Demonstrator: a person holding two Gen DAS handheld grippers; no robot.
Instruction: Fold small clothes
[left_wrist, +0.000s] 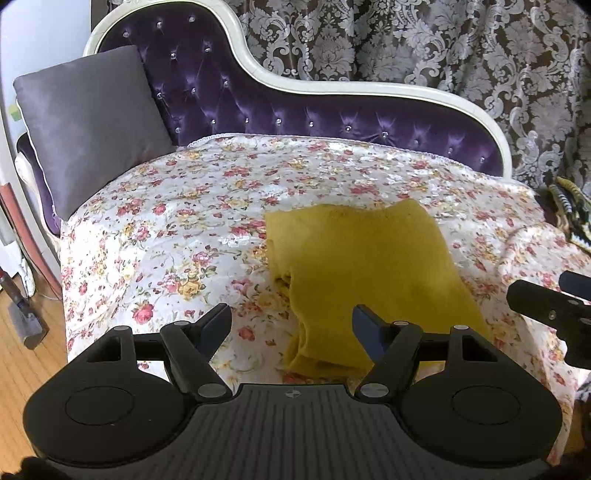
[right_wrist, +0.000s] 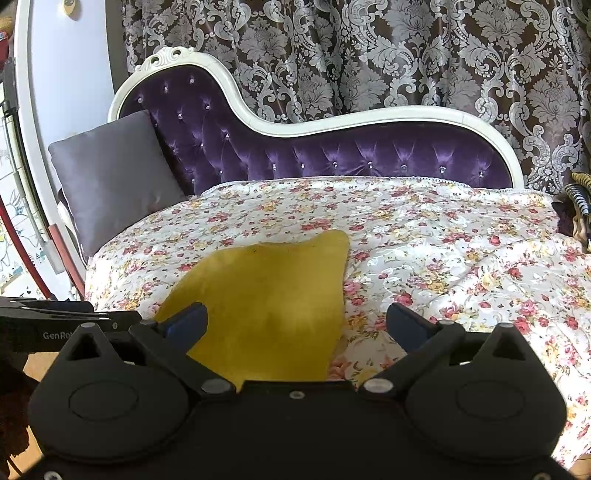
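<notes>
Both the left claw (left_wrist: 291, 328) and right claw (right_wrist: 295, 325) gape empty over the yellow garment (left_wrist: 373, 273) on the floral cover (left_wrist: 177, 221).

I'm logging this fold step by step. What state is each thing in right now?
Yellow garment: lying on the floral cover, partly folded, layered edges along its left side, not gripped.
Left gripper: jaws open, empty, above the garment's near edge.
Right gripper: jaws open, empty, above the garment.
Floral cover: spread over the chaise seat.
Grey cushion: propped upright against the chaise backrest.
</notes>
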